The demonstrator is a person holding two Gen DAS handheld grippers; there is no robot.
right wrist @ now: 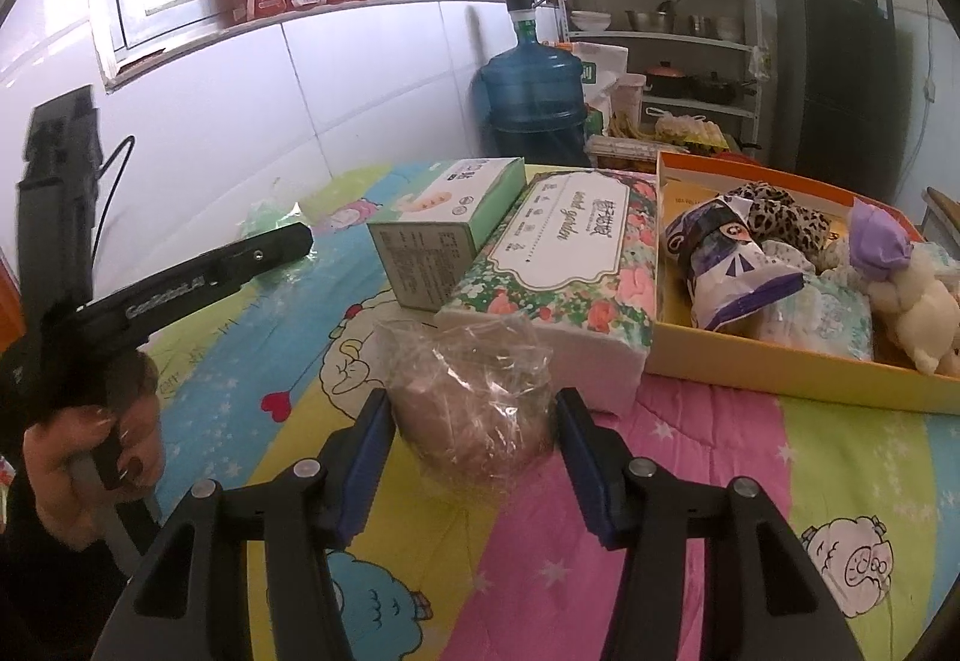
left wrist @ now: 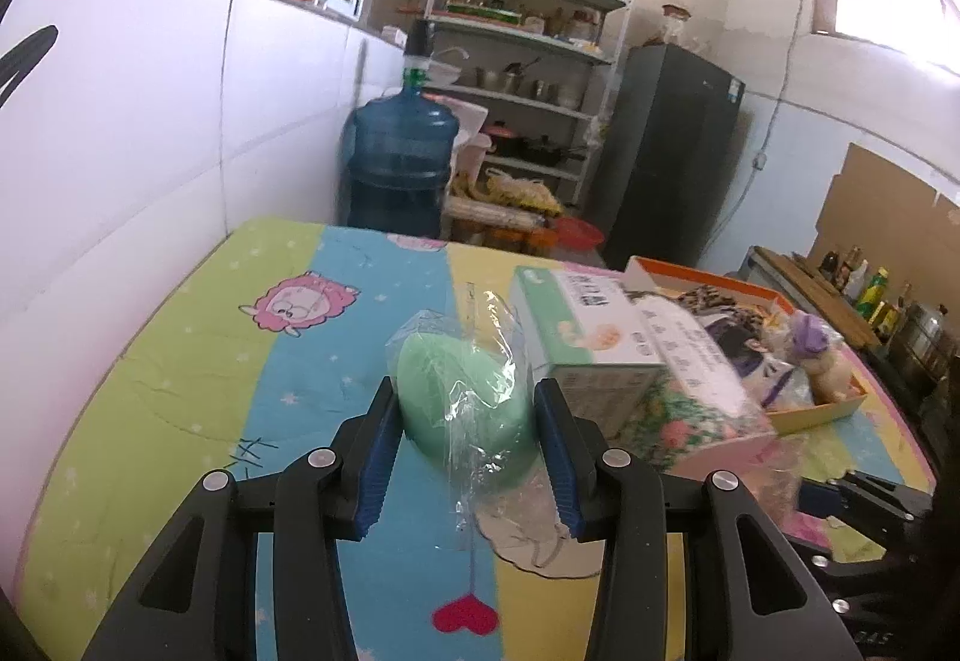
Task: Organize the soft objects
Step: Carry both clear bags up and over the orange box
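Sponges [left wrist: 465,409] blur under crinkled wrap between fingers [left wrist: 378,457].

My left gripper [left wrist: 468,409] and my right gripper [right wrist: 474,421] were both tilted downward, each half-closed on a soft wrapped item.

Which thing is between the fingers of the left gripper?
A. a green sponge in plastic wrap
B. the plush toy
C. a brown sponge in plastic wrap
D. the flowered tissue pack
A: in the left wrist view the green sponge in plastic wrap sits between the blue pads of the left gripper; the brown one is at the right gripper.
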